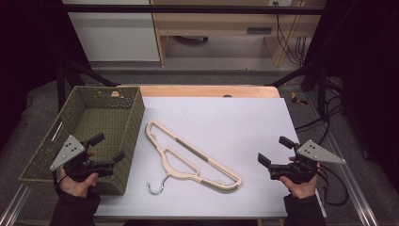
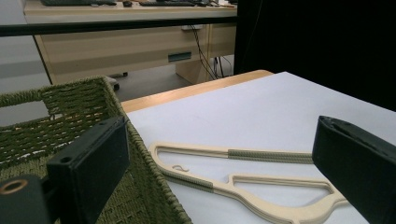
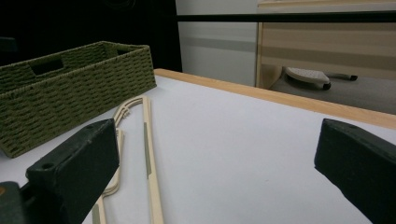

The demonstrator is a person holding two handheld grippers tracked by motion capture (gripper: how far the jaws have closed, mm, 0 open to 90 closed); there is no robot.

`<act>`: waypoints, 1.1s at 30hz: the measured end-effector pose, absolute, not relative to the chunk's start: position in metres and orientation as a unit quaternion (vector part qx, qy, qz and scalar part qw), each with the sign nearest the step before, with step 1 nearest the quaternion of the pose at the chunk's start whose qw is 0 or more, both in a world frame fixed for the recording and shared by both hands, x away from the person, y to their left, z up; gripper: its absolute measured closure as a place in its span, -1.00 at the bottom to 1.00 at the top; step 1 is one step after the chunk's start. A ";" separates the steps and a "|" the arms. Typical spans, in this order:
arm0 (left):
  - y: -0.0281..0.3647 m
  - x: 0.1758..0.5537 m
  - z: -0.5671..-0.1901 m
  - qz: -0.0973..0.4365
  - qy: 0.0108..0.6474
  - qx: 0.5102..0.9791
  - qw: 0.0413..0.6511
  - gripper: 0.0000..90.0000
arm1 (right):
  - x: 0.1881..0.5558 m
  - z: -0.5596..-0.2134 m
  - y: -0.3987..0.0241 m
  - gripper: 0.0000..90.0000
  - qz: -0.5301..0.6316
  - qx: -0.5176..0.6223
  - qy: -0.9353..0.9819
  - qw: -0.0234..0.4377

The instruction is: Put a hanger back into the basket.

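High view: cream hanger [image 1: 190, 157] lies diagonally just right of the woven basket [image 1: 133, 123], between wide-open, empty left gripper [image 1: 107, 147] and right gripper [image 1: 275, 150].

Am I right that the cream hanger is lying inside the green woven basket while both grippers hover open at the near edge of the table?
Not quite: the high view shows the hanger on the white table, beside the basket, not inside. Left gripper and right gripper are indeed open.

This looks like a lab or office test room. A black metal frame [image 1: 188, 8] surrounds the white-topped table [image 1: 244, 117], black curtains hang at both sides, and pale wooden desks [image 1: 221, 23] with trailing cables [image 1: 287, 42] stand beyond on grey floor.
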State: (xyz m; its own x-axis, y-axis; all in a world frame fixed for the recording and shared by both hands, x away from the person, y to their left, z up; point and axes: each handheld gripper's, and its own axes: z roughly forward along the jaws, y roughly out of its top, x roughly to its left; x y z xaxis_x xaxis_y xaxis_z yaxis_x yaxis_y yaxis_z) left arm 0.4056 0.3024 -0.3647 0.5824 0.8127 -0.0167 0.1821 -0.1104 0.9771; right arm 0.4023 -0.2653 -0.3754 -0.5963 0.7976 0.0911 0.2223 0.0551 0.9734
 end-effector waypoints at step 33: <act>0.215 0.410 -0.400 0.204 0.341 0.794 0.460 -0.50 | 0.405 -0.379 -0.245 -0.93 0.565 0.357 0.706 0.234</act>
State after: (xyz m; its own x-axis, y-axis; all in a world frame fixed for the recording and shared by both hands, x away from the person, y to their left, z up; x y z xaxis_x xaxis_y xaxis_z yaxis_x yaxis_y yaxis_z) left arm 0.4097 0.2149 -0.4000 0.6848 0.7286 0.0109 0.3533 -0.3450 0.8695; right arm 0.4046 -0.2446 -0.3786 -0.6346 0.7694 0.0730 0.2398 0.1062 0.9650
